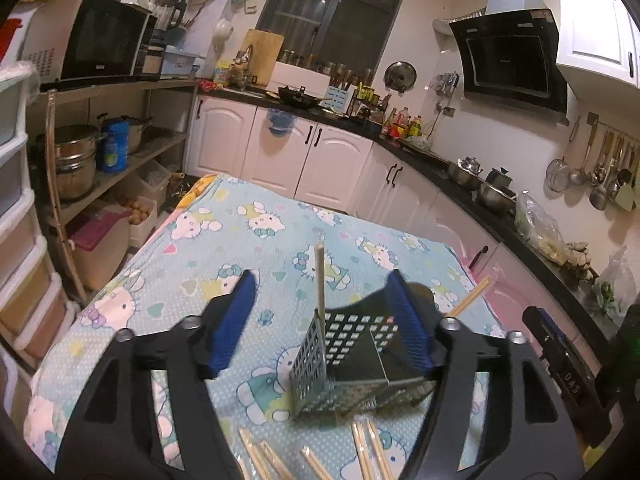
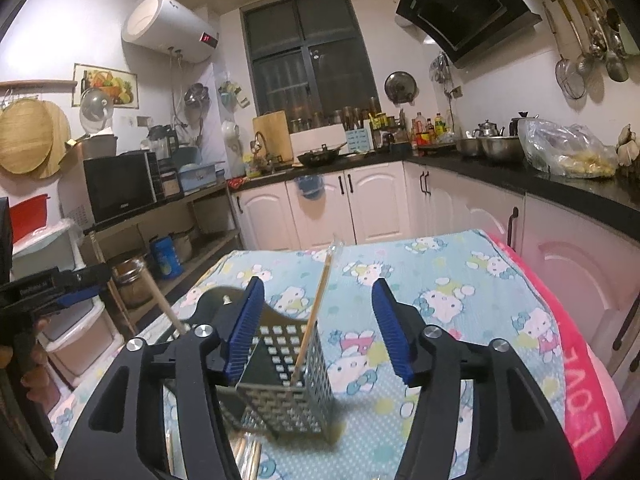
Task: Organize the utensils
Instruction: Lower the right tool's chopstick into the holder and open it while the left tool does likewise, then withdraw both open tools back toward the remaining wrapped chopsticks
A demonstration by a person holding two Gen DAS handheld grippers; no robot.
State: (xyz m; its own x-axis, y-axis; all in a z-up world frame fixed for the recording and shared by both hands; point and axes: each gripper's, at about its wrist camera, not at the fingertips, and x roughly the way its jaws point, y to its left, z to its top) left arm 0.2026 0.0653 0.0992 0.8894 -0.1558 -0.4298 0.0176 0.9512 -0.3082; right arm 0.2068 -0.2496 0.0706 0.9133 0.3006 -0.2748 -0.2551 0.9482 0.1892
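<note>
A perforated metal utensil holder (image 1: 348,344) (image 2: 296,392) stands on the blue cartoon-cat cloth. One pale chopstick (image 1: 319,256) rises upright from its near corner, and a second chopstick (image 1: 468,300) leans out to the right. My left gripper (image 1: 321,278) is open, its blue pads on either side of the holder and touching nothing. In the right wrist view a wrapped chopstick (image 2: 320,300) leans inside the holder, and my right gripper (image 2: 318,282) is open around it without contact. Several loose chopsticks (image 1: 368,452) lie on the cloth in front of the holder.
The cloth-covered table (image 1: 240,236) has a pink towel (image 2: 580,380) along its right edge. White cabinets under a dark counter (image 2: 500,176) with pots run behind and to the right. Open shelves (image 1: 120,160) with a microwave stand at left.
</note>
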